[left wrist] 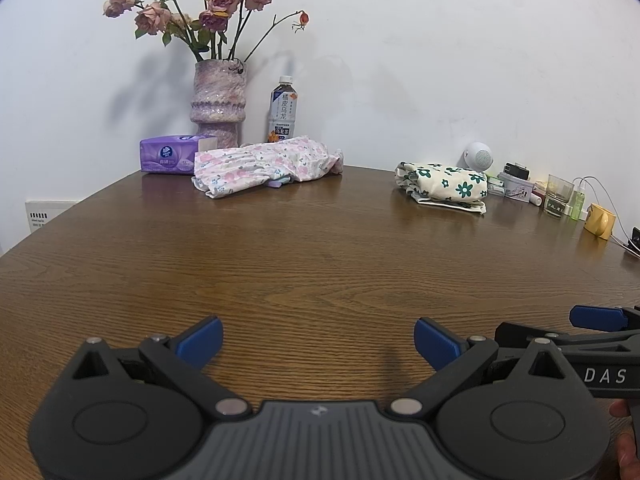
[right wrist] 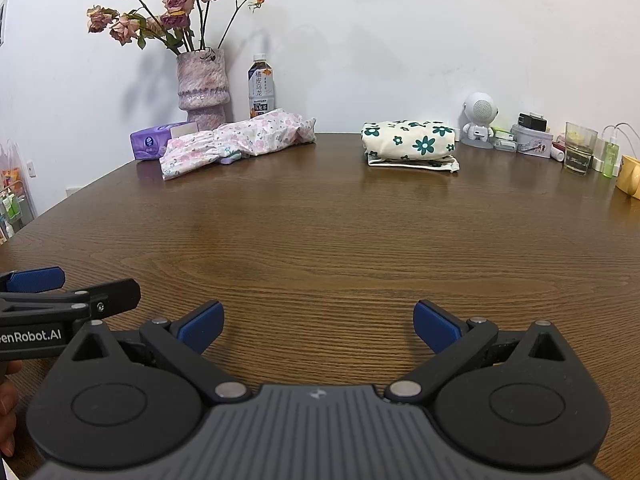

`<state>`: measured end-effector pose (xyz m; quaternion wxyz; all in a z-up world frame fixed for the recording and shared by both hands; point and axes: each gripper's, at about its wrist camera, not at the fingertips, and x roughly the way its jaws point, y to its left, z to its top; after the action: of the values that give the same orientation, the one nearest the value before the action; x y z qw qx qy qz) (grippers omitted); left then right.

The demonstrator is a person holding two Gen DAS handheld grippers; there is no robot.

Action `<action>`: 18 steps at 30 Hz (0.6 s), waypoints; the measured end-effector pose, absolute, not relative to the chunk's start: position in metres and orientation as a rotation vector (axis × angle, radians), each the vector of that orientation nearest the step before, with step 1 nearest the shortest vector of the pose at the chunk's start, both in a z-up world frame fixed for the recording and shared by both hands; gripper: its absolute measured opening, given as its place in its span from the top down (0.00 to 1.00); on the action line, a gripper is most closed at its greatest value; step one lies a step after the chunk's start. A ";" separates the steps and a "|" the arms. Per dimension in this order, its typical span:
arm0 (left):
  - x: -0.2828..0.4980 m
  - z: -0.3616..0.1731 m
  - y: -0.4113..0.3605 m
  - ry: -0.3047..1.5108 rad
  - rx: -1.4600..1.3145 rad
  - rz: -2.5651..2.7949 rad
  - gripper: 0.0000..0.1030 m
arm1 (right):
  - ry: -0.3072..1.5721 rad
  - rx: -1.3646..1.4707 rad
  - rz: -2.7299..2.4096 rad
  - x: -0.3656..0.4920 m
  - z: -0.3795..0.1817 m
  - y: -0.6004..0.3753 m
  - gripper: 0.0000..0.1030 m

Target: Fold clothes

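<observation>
Clothes (right wrist: 240, 136) lie crumpled by the vase (right wrist: 203, 86) of roses; both grippers (left wrist: 318, 342) (right wrist: 318, 326) spread, empty

Two wrist views, low over the bench (left wrist: 320, 240), facing the wall.
Both share the vase (right wrist: 203, 84), bottle (right wrist: 261, 86) and both garments; each glimpses the other gripper.

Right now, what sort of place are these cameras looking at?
Most likely a room in someone's home. A wooden table stands against a plain wall, with a vase of dried roses, a tissue pack and two flowered garments: one pink, one green-flowered and folded.
</observation>
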<state>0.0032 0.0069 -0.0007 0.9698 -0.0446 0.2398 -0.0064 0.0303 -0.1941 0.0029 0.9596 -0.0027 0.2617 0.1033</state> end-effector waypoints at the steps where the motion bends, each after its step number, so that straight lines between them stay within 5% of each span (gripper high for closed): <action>1: 0.003 -0.001 0.007 0.485 -0.090 -0.013 0.01 | 0.531 -0.005 0.210 0.030 0.003 -0.194 0.00; 18: 0.003 -0.001 0.009 0.482 -0.094 -0.016 0.01 | 0.535 -0.003 0.214 0.031 0.004 -0.195 0.00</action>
<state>0.0031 0.0090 -0.0010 0.9699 -0.0464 0.2388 -0.0077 0.0307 -0.1951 0.0037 0.9587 -0.0017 0.2640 0.1056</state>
